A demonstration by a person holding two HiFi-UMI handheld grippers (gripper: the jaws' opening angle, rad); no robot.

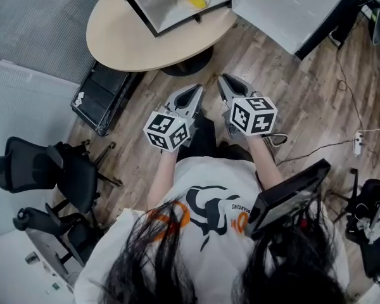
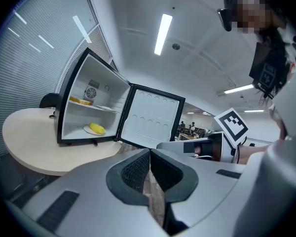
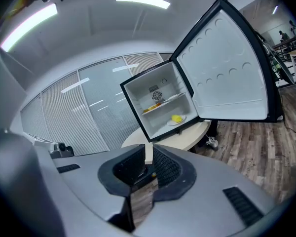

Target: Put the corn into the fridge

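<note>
Left gripper [image 2: 149, 154] was clenched, its ribbed pads pressed together with nothing between them. Right gripper [image 3: 149, 163] was closed down to a sliver too, and empty. From the head view both were held side by side in front of the person's chest, marker cubes toward the body, noses aimed toward the table [image 1: 126, 37] across the wooden floor [image 1: 304, 106].

Out ahead, the small fridge [image 2: 71, 107] stood on that round, pale table with its door [image 2: 150, 115] swung wide open to the right. And there was the corn [image 2: 96, 128]: a yellow piece lying on a white plate [image 3: 170, 123] on the fridge's bottom level, well apart from both grippers. Another yellowish item [image 2: 81, 101] lay on the shelf above it, too small to identify.

Off to the person's left, a black office chair [image 1: 44, 170] stood beside the light wall.
</note>
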